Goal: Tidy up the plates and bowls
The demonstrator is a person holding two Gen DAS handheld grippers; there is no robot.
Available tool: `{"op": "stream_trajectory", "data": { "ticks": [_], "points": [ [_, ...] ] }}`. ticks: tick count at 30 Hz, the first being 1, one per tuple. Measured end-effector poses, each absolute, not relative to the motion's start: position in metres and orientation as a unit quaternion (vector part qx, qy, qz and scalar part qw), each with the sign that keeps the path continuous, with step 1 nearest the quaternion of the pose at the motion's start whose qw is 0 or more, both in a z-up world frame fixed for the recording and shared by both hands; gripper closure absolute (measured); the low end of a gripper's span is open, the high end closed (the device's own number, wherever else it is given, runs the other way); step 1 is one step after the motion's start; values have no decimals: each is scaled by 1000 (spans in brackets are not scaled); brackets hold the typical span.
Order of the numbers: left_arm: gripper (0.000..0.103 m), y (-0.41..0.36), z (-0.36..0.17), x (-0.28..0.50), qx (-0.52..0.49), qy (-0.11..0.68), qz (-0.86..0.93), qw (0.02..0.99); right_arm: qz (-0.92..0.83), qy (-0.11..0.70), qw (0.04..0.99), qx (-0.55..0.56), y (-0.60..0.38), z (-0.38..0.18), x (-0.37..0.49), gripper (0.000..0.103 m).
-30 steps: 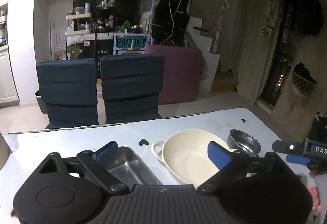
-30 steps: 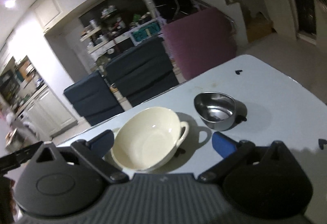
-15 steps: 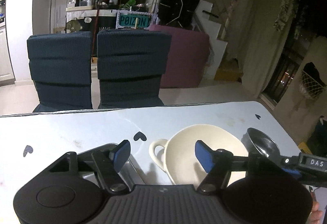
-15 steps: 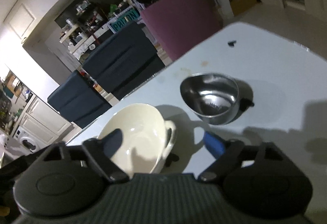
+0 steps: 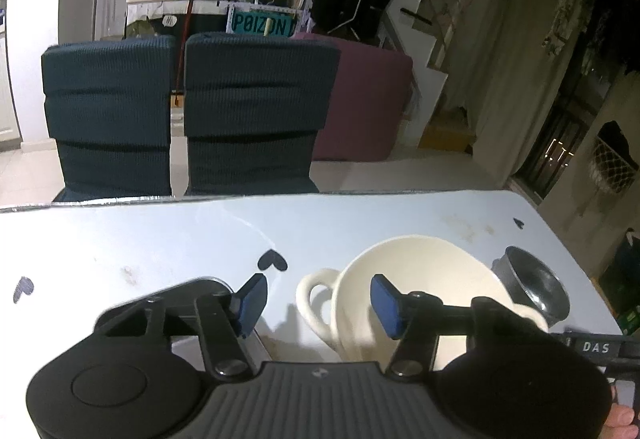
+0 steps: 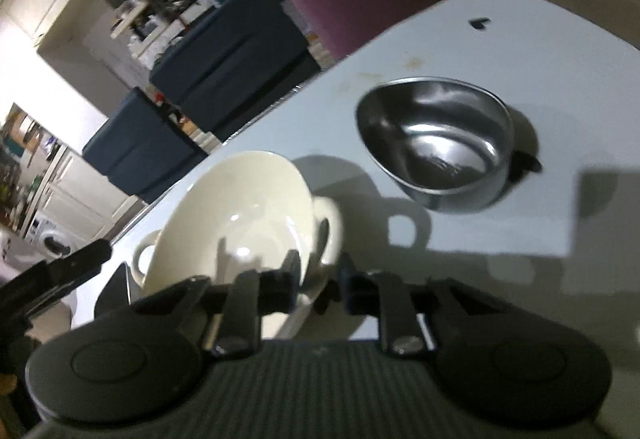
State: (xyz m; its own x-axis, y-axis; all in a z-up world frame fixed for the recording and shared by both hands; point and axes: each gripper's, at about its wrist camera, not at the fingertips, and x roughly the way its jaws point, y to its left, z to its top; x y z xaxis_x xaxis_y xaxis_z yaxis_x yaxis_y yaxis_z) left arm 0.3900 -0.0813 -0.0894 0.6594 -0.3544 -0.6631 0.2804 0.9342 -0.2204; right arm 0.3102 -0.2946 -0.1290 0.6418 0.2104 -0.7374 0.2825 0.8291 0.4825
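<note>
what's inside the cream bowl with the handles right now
No food or dish lies in the cream bowl. One finger of the closing right gripper reaches inside its near rim, the other stays outside. That finger hides the near inner wall; the steel bowl sits apart.

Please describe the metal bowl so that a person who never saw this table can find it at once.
On the pale table, look at the side away from the two dark blue chairs. The steel bowl stands there beside the cream bowl. It is smaller, shiny grey, and has no loop handles.
</note>
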Motion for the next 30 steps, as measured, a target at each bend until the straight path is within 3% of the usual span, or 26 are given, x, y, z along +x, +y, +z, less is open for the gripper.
{"op": "stream_trajectory", "data": {
  "ticks": [13, 21, 30],
  "points": [
    [58, -90, -109, 403, -35, 398, -176, 900, -14, 412, 869, 275, -306, -127, 314, 83],
    [73, -95, -116, 413, -52, 407, -190, 892, -9, 412, 870, 270, -306, -126, 313, 83],
    [73, -94, -120, 416, -63, 417, -195, 886, -1, 417, 870, 264, -306, -127, 316, 83]
  ]
}}
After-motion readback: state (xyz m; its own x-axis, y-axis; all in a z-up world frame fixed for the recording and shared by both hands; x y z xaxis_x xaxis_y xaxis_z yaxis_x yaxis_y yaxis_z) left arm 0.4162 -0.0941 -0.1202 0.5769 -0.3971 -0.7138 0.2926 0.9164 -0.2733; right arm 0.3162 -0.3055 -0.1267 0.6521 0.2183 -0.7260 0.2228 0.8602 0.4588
